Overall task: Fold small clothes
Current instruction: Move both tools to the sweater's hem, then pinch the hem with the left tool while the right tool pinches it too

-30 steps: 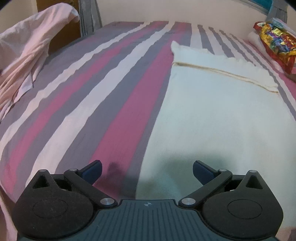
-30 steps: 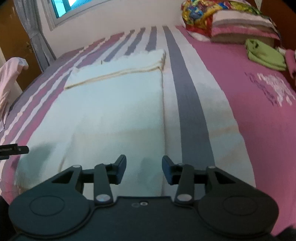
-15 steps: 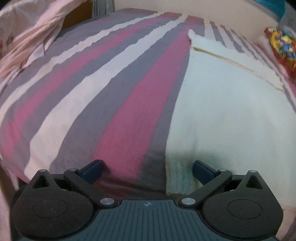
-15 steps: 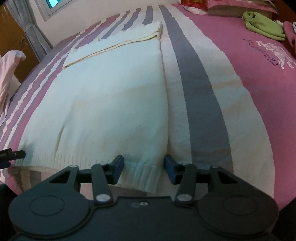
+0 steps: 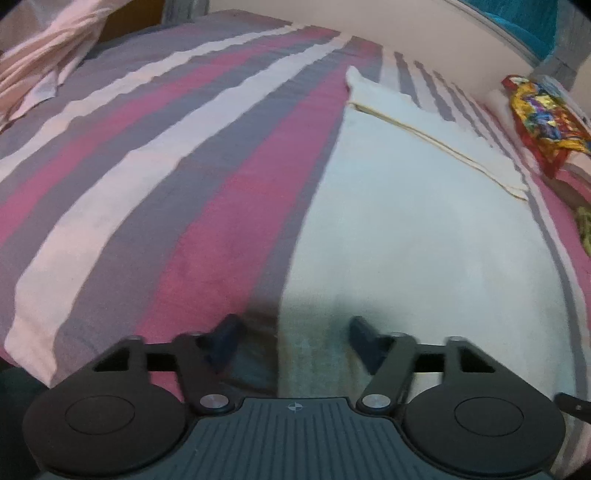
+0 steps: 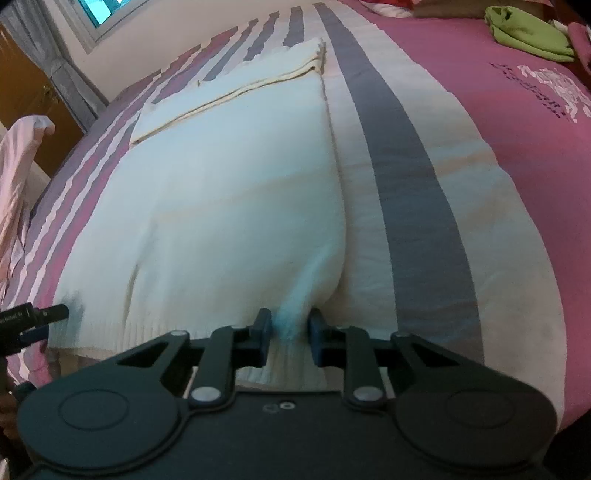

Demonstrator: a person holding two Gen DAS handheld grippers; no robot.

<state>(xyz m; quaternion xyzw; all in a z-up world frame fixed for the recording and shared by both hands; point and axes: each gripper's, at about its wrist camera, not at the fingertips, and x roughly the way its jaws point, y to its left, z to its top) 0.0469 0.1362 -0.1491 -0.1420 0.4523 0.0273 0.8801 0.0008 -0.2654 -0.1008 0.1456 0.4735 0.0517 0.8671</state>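
A cream knit garment (image 5: pixel 424 240) lies flat on the striped bed (image 5: pixel 147 166), its ribbed hem nearest me. My left gripper (image 5: pixel 295 334) is at the hem's left corner and its jaws are closing. The corner lies between them, one finger on the sheet and one on the knit, with no pinch visible. My right gripper (image 6: pixel 290 330) is at the garment's (image 6: pixel 229 192) right hem corner. Its jaws are closing and a ridge of knit is bunched between the pads. The left gripper's tip (image 6: pixel 33 317) shows at the far left of the right wrist view.
A pink cloth (image 5: pixel 37 55) hangs at the bed's left side. A colourful packet (image 5: pixel 546 118) and a green garment (image 6: pixel 528 33) lie near the pillows on the right. The bed's (image 6: pixel 498 129) near edge runs just under both grippers.
Both grippers have sunk to the garment's near hem. The left jaws have narrowed around the left corner. The right jaws have closed on the hem and bunched the knit up.
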